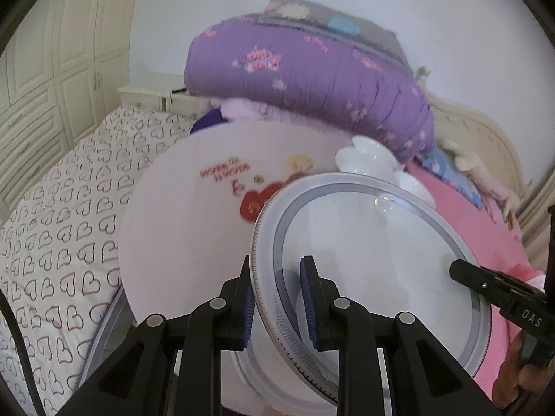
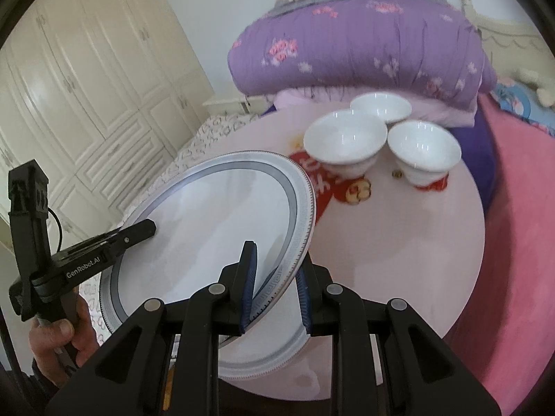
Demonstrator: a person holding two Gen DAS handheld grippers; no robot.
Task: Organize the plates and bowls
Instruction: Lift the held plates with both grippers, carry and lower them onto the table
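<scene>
A white plate with a grey-blue patterned rim [image 1: 374,260] is held tilted above a round pink table [image 1: 194,228]. My left gripper [image 1: 277,301] has its fingers on either side of the plate's near rim. My right gripper [image 2: 274,287] grips the opposite rim of the same plate [image 2: 208,222]. Each gripper shows in the other's view, the right one [image 1: 485,284] and the left one [image 2: 114,239]. A second rimmed plate [image 2: 274,350] lies flat on the table [image 2: 399,260] beneath. Three white bowls [image 2: 347,138] stand upright at the table's far side.
The table stands beside a bed with a heart-print sheet [image 1: 62,235] and a pink blanket [image 2: 520,208]. A folded purple quilt [image 2: 364,45] lies behind the bowls. Cream wardrobes [image 2: 86,86] line the left wall. A red print [image 1: 263,201] marks the tabletop.
</scene>
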